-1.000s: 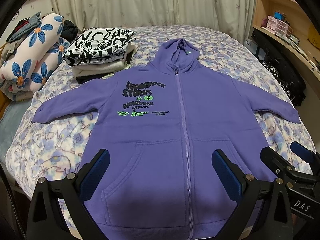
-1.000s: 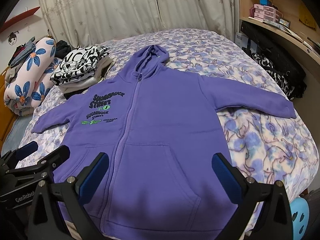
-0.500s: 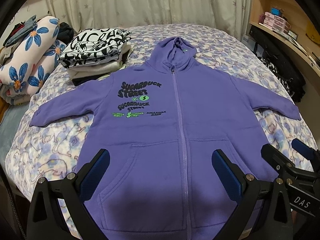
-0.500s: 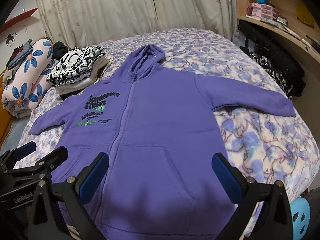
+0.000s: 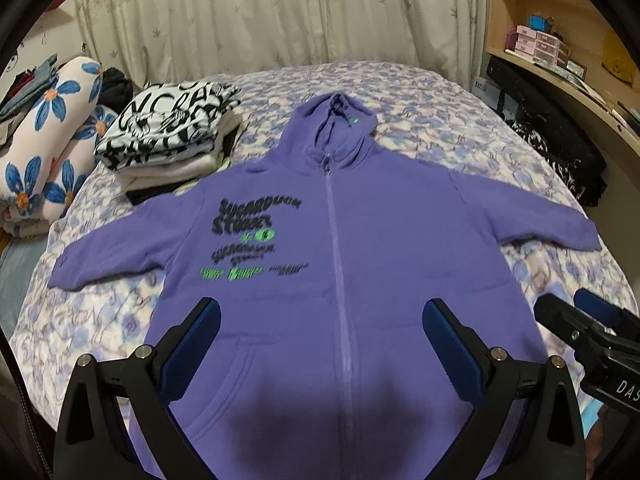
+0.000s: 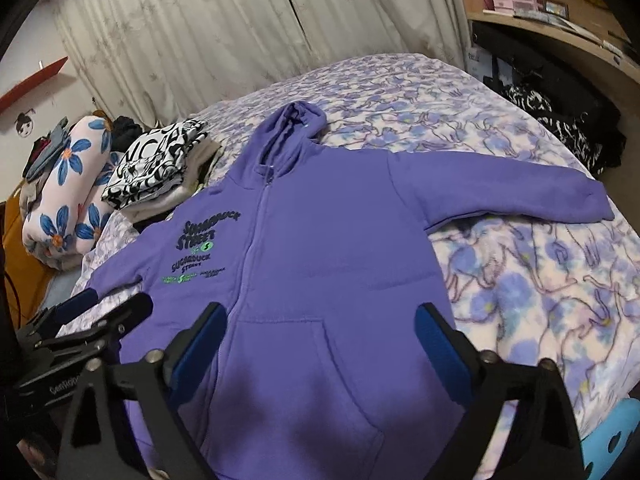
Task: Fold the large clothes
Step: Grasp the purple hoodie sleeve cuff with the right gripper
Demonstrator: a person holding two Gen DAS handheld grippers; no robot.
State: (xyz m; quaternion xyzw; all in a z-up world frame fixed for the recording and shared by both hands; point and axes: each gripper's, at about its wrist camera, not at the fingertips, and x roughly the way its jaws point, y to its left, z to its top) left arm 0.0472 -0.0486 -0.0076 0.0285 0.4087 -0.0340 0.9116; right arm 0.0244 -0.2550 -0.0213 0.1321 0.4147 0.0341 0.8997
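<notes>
Curtains hang behind the bed [image 5: 420,92], whose floral blanket carries the purple zip hoodie [image 5: 340,240], laid flat front-up, hood far, hem near, both sleeves spread out to the sides. I judge no fold has begun; I am lining up over the near hem.

My left gripper [image 5: 320,340] hovers with jaws wide and nothing between them. My right gripper [image 6: 320,340] has jaws just starting to close, only air between the pads, the hoodie well below.

Next I reckon each side needs a sleeve pinched and brought inward across the chest.

From the left wrist I see the left sleeve cuff [image 5: 64,272]; the right wrist view hides it behind the other gripper, but shows the right sleeve [image 6: 520,192] fully. Folded clothes [image 5: 172,128] sit far left.
</notes>
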